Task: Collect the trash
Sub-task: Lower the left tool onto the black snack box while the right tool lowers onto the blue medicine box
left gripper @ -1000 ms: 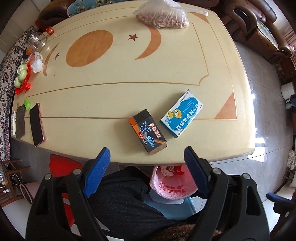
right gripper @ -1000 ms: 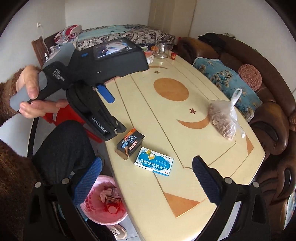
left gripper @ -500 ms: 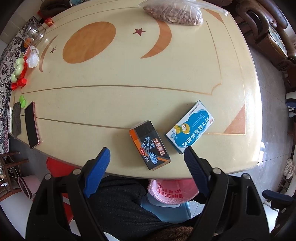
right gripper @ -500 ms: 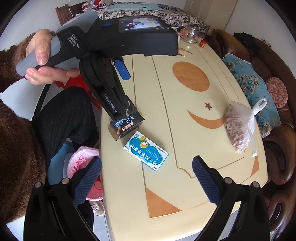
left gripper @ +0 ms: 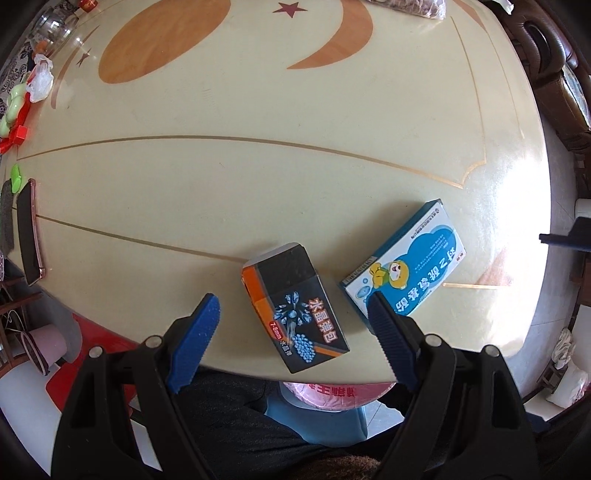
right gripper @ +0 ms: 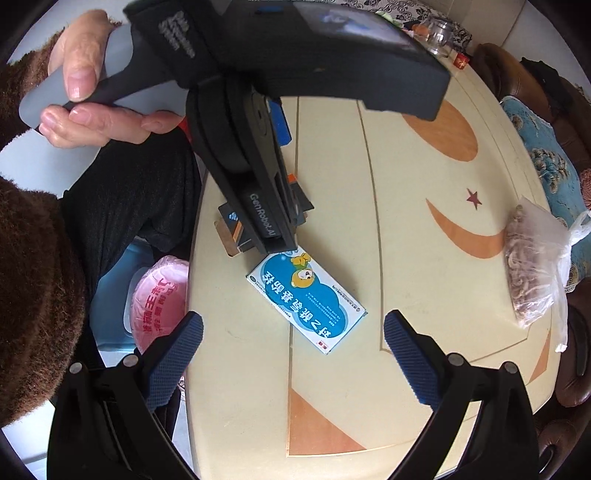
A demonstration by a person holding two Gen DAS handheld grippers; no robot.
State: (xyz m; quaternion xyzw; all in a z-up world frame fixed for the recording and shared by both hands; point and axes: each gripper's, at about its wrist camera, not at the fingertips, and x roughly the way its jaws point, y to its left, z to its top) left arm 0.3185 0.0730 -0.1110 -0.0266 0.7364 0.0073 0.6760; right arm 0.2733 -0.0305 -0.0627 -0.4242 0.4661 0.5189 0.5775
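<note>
A cream table (left gripper: 258, 184) carries orange moon and star inlays. At its far right lies a clear bag of nuts (right gripper: 532, 266). A phone (left gripper: 29, 232) rests at the left edge, with a glass jar (left gripper: 53, 29) at the far left corner. A brown sofa (right gripper: 517, 74) stands beyond the table's right side.

Glossy lacquered table (left gripper: 258, 184), printed card boxes (left gripper: 295, 306), ribbed rubbery claw pads (right gripper: 410, 354), thin plastic bag (right gripper: 535, 266).

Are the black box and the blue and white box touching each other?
Apart. The left wrist view shows a strip of bare table between the black box and the blue and white box; they lie side by side without meeting.
</note>
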